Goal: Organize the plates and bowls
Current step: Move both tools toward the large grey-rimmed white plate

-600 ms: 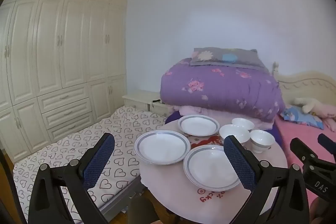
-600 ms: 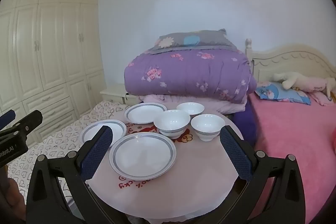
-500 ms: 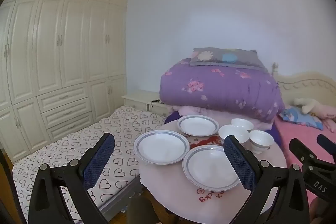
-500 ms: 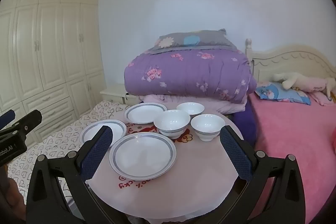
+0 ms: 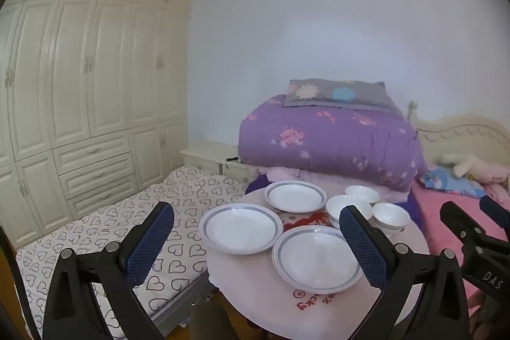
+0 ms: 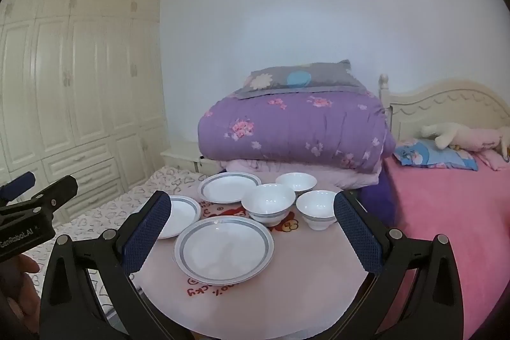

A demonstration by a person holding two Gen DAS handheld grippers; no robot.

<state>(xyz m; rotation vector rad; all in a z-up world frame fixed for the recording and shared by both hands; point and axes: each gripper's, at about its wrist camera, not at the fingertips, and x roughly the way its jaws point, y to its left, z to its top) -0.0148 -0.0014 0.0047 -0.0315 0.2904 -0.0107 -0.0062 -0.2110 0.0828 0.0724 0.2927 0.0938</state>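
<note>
Three plates [image 6: 224,250], three bowls [image 6: 268,204] being shown, likely slippery, breakable; rims best gripped. Left gripper [image 5: 256,239], right gripper [image 6: 248,230] being held wide open, empty.

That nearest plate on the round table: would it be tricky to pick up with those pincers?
Probably. The nearest plate looks glossy and glazed, so likely slippery. It lies flat on the table, leaving little rim to grip. It seems ceramic, so stiff but breakable.

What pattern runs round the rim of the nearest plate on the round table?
A grey-blue band circling the white nearest plate; the right wrist view shows it best.
</note>
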